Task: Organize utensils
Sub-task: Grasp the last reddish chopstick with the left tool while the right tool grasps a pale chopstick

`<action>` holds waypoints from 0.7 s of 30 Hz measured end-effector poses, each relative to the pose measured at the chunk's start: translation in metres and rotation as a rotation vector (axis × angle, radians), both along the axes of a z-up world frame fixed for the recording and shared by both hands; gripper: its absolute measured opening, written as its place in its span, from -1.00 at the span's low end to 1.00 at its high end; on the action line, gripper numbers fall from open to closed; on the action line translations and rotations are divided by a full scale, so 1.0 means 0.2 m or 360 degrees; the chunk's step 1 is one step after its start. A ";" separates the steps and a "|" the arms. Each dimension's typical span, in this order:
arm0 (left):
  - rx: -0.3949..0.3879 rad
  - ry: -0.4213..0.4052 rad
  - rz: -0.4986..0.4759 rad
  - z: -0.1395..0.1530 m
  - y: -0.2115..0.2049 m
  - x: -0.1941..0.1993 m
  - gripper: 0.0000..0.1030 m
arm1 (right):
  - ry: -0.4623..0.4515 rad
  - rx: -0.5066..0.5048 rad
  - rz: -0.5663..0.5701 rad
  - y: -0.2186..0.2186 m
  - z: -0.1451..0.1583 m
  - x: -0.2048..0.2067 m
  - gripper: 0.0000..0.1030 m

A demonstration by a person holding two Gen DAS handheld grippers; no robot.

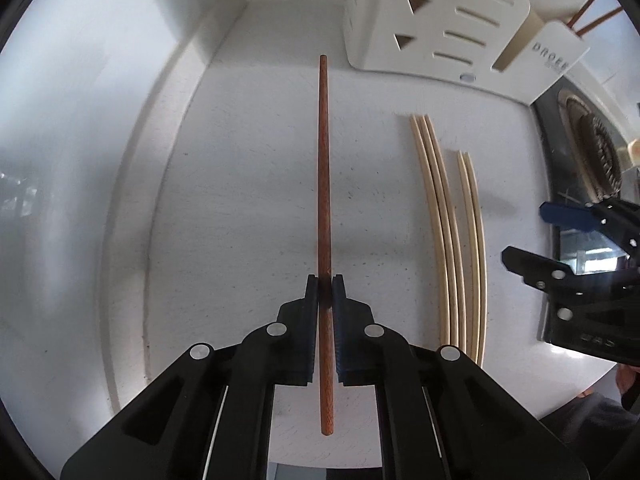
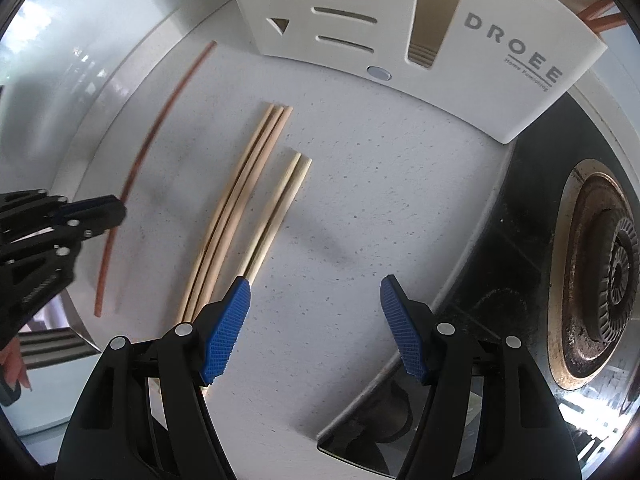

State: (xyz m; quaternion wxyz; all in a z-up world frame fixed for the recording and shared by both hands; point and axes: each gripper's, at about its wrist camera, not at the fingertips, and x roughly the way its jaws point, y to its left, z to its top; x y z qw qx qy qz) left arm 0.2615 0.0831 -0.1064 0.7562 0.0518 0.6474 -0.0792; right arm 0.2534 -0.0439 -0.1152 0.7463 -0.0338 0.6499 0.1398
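Left gripper (image 1: 325, 286) clamped on brown chopstick (image 1: 323, 184); right gripper (image 2: 315, 292) wide open, empty, pale chopsticks (image 2: 256, 200) just ahead-left of it.

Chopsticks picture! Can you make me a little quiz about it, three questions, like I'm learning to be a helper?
1. True or false: the left gripper is shut on the brown chopstick.
2. How many pale chopsticks lie on the counter?
3. The right gripper is: A) holding a pale chopstick, B) open and holding nothing, C) inside the white holder.

Key: 1 true; 2 five, a group of three and a pair; 3 B.
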 end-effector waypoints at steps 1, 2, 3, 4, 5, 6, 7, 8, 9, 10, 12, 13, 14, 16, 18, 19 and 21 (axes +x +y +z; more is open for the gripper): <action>-0.0013 -0.0011 0.0006 0.02 0.01 0.00 -0.87 | 0.0007 -0.0004 -0.0002 0.01 0.00 0.00 0.31; -0.0016 -0.0016 0.0009 0.03 0.03 -0.01 -0.87 | 0.0013 -0.0010 -0.0003 0.02 -0.01 0.01 0.31; -0.0020 -0.0022 0.0012 0.04 0.05 0.00 -0.87 | 0.0019 -0.0020 -0.0004 0.03 -0.01 0.01 0.31; -0.0026 -0.0028 0.0018 0.05 0.08 0.00 -0.87 | 0.0025 -0.0029 -0.0008 0.05 -0.02 0.01 0.31; -0.0035 -0.0032 0.0025 0.06 0.11 -0.01 -0.87 | 0.0026 -0.0033 -0.0011 0.05 -0.02 0.02 0.31; -0.0043 -0.0035 0.0029 0.07 0.14 -0.02 -0.87 | 0.0023 -0.0070 -0.0019 0.06 -0.02 0.02 0.31; -0.0043 -0.0038 0.0029 0.07 0.16 -0.01 -0.87 | 0.0023 -0.0088 -0.0022 0.07 -0.03 0.02 0.31; -0.0041 -0.0045 0.0029 0.08 0.17 -0.02 -0.87 | 0.0031 -0.0094 -0.0027 0.08 -0.04 0.03 0.31; -0.0040 -0.0054 0.0028 0.08 0.16 -0.02 -0.87 | 0.0051 -0.0090 -0.0031 0.09 -0.05 0.03 0.31; -0.0041 -0.0065 0.0022 0.08 0.19 -0.02 -0.87 | 0.0069 -0.0091 -0.0035 0.10 -0.07 0.03 0.31; -0.0044 -0.0082 0.0014 0.08 0.19 -0.04 -0.87 | 0.0072 -0.0094 -0.0046 0.11 -0.08 0.03 0.31; -0.0045 -0.0092 0.0007 0.08 0.19 -0.05 -0.87 | 0.0072 -0.0092 -0.0048 0.12 -0.08 0.04 0.31; -0.0043 -0.0101 0.0001 0.06 0.14 -0.07 -0.87 | 0.0075 -0.0092 -0.0051 0.13 -0.08 0.04 0.32; -0.0042 -0.0107 -0.0004 0.04 0.10 -0.09 -0.87 | 0.0071 -0.0122 -0.0041 0.14 -0.09 0.04 0.33; -0.0045 -0.0110 -0.0004 0.02 0.05 -0.12 -0.87 | 0.0071 -0.0177 -0.0017 0.18 -0.10 0.05 0.36; -0.0047 -0.0114 -0.0007 0.02 0.04 -0.12 -0.87 | 0.0073 -0.0199 -0.0009 0.20 -0.11 0.05 0.37; -0.0051 -0.0121 -0.0010 0.01 0.03 -0.12 -0.87 | 0.0069 -0.0253 -0.0014 0.22 -0.11 0.06 0.42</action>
